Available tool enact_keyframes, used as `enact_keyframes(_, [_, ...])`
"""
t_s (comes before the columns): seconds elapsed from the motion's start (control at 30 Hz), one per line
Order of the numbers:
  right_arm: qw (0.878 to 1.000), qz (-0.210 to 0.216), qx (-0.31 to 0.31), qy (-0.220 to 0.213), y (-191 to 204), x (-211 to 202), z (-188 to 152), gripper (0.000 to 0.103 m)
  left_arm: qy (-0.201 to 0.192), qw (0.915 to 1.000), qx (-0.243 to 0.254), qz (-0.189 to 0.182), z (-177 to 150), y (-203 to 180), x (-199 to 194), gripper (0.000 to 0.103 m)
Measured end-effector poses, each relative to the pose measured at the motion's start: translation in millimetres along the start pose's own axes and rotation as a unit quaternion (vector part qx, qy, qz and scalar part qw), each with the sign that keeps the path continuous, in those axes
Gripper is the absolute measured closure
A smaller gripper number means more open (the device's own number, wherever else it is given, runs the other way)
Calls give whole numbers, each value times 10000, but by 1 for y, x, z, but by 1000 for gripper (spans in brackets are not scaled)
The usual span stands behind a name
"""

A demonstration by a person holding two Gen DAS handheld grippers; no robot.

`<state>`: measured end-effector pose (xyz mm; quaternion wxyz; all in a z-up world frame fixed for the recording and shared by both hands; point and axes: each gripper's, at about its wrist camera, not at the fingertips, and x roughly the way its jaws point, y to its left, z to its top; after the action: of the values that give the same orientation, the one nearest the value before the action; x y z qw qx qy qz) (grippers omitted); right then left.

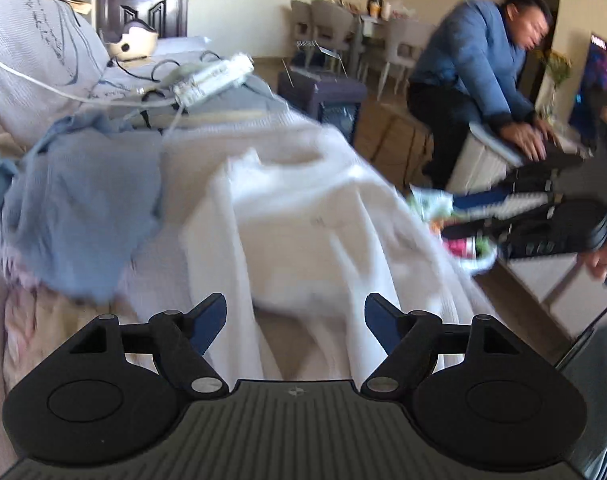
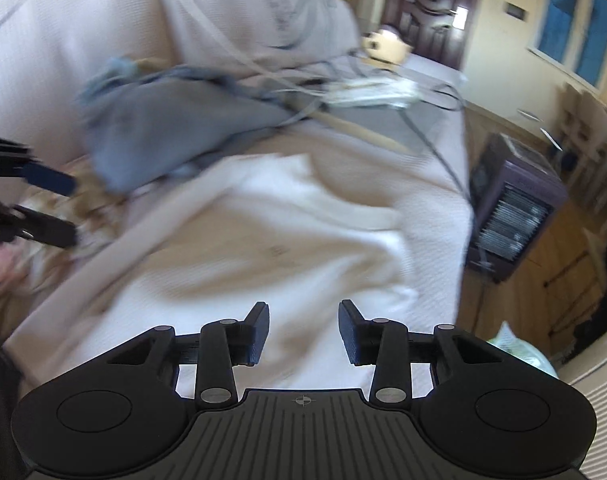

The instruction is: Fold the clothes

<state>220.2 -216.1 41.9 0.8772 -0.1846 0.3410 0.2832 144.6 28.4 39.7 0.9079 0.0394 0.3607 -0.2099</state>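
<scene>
A crumpled white garment (image 1: 303, 220) lies spread on the pale covered sofa seat (image 1: 191, 148), blurred by motion. My left gripper (image 1: 295, 320) hovers just above its near end, open, with nothing between the blue pads. In the right wrist view the same white garment (image 2: 263, 232) fills the middle, and my right gripper (image 2: 303, 316) is open over its near edge, holding nothing. A rumpled light blue garment (image 1: 79, 208) sits to the left of the white one, also seen as a grey-blue heap (image 2: 163, 128). The left gripper's fingers (image 2: 51, 180) show at the left edge, spread apart.
A power strip (image 1: 215, 76) with trailing cables lies behind the clothes, beside a large printed cushion (image 1: 35, 48). A dark heater (image 2: 511, 208) stands on the wooden floor past the seat edge. A person in a blue jacket (image 1: 483, 64) leans over a white unit at right.
</scene>
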Motion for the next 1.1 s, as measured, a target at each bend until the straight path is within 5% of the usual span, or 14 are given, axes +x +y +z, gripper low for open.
enact_keyframes(0.13, [9996,202,-211,-62,28,-23,-7,64,160,9997,178,-100,-29,-21,-9,29])
enact_keyframes(0.33, [9974,499,-248,455,58,-27,-28,55,168,9987,22,-480,-47,-25,-21,29])
enact_keyframes(0.53, [9939,638,-253,865,82,-10,-51,43,402,9989,30,-230,-55,-13,-20,26])
enact_keyframes(0.8, [9914,758,-666,829,90,-18,-53,42,478,9988,56,-86,-62,-1,-18,26])
enact_keyframes(1.1, [9688,1166,-1735,1331,99,-23,-63,42,186,9943,1029,-186,-64,-16,-11,28])
